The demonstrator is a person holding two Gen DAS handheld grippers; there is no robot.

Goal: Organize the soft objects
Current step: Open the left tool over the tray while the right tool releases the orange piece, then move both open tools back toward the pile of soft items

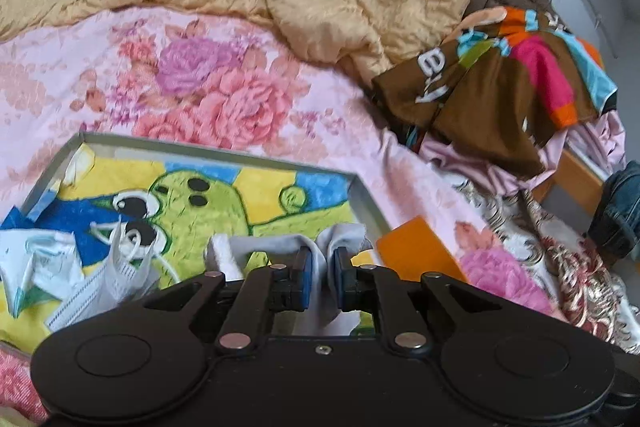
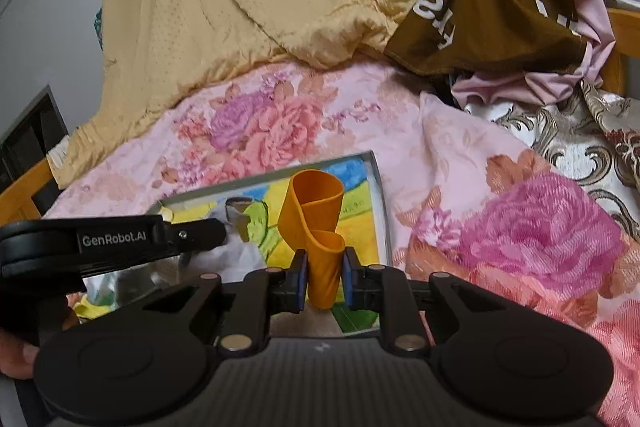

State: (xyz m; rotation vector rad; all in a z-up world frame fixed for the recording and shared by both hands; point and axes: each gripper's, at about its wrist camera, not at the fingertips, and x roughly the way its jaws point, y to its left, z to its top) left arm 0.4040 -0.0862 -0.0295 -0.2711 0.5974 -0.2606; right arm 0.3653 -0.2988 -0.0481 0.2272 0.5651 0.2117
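The left gripper [image 1: 320, 277] is matte black plastic with blue pads [image 1: 307, 277] on its two fingers. Behind the fingers, angled black link bars end in round silver pins, and a small screw sits in the middle of the body just behind them. A raised round disc marks each side of the wide body. The right gripper [image 2: 324, 281] has the same black links, silver pins, discs and blue pads [image 2: 347, 281], with a ribbed grey surface on the body behind. Seen side-on, the left one carries white "GenRobot.AI" lettering.
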